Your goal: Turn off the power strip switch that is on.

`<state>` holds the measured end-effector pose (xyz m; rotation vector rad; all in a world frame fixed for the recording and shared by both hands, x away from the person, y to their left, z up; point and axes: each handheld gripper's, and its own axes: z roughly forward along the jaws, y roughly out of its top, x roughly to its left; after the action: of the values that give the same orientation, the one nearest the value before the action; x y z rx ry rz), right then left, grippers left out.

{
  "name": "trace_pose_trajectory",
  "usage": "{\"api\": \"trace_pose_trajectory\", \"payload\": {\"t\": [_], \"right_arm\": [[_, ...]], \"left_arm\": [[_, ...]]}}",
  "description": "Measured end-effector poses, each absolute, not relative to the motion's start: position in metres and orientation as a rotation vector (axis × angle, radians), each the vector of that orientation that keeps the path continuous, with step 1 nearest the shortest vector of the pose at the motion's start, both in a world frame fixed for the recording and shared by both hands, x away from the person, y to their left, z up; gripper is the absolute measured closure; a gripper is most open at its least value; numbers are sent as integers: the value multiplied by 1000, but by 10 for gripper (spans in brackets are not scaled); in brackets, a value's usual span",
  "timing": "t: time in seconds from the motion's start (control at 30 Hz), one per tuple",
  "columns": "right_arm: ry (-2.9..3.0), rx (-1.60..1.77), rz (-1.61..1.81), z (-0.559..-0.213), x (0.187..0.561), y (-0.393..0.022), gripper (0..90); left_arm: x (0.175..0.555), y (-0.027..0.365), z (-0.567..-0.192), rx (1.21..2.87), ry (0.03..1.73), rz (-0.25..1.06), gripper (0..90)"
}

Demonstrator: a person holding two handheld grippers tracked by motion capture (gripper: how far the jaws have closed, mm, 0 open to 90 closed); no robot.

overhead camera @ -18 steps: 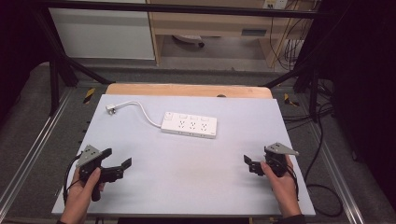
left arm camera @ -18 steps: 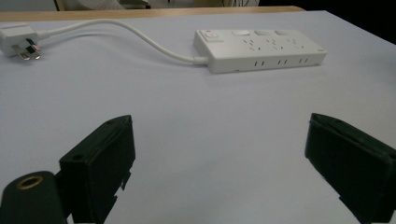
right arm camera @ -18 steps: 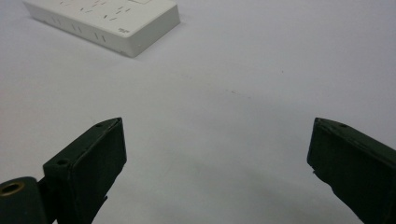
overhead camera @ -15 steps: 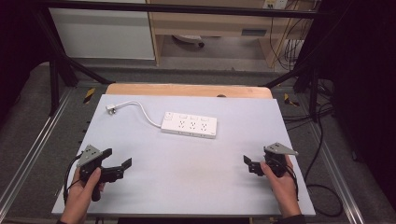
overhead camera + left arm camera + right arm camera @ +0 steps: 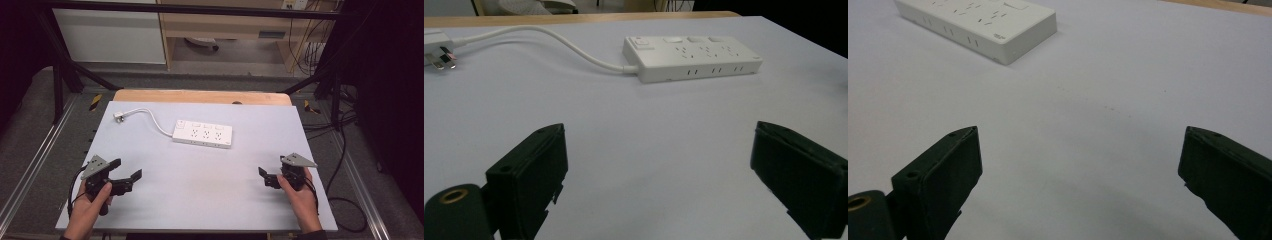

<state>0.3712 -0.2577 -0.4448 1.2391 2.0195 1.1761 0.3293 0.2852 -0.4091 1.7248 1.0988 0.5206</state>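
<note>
High view: both grippers, left [image 5: 125, 172] and right [image 5: 266, 176], gape empty; strip [image 5: 202, 133] ahead looks light, rigid, slick; grip across its narrow sides.

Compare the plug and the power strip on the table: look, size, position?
1. The plug is small with bare metal prongs; the power strip is a long flat block with rows of sockets on top.
2. In the high view the plug lies near the table's far left corner; the power strip lies nearer the middle.
3. In the left gripper view the plug lies on its side, the power strip flat with sockets up.
Shared: both white, joined by one cord, both untouched.
</note>
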Motion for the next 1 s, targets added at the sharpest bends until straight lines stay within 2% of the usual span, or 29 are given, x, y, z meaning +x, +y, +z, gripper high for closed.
{"api": "trace_pose_trajectory", "payload": {"t": [0.43, 1.0], "right_arm": [[2013, 1241, 1174, -442, 370, -257, 42], [2027, 1219, 1176, -441, 367, -255, 40]], "left_arm": [[319, 291, -399, 1652, 1021, 518, 70], [346, 278, -375, 1658, 1026, 463, 75]]}}
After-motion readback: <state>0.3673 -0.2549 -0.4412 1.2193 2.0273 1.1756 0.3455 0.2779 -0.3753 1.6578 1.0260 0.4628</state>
